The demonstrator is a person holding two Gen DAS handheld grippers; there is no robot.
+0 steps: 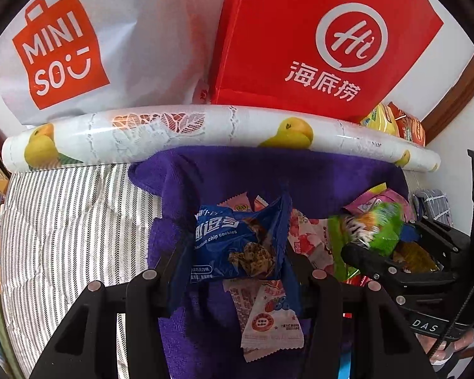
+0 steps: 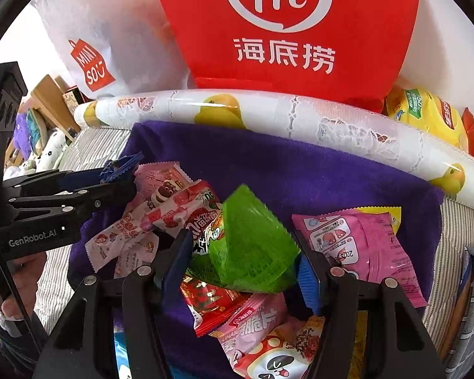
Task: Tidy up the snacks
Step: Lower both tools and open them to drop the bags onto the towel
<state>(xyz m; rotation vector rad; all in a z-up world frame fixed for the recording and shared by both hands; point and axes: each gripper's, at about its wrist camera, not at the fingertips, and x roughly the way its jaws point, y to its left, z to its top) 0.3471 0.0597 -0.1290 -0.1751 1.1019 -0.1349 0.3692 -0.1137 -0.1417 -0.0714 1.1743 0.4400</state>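
Observation:
My left gripper (image 1: 237,249) is shut on a blue chocolate chip cookie packet (image 1: 233,243), which hangs between its blue pads above a purple towel (image 1: 300,170). My right gripper (image 2: 243,252) is shut on a green snack packet (image 2: 252,243), which also shows as the green packet (image 1: 376,227) in the left wrist view. Under both lies a heap of snack packets on the towel: pink and white strawberry wrappers (image 2: 161,218), a big pink packet (image 2: 357,243), a red packet (image 2: 211,300). The left gripper (image 2: 110,186) appears at the left of the right wrist view.
A white shopping bag (image 1: 110,41) and a red bag (image 1: 316,41) stand behind a rolled fruit-print sheet (image 1: 205,132). Yellow and red packets (image 2: 426,117) sit at the back right. Striped bedding (image 1: 63,221) spreads left of the towel. A person's hand (image 2: 22,278) holds the left gripper.

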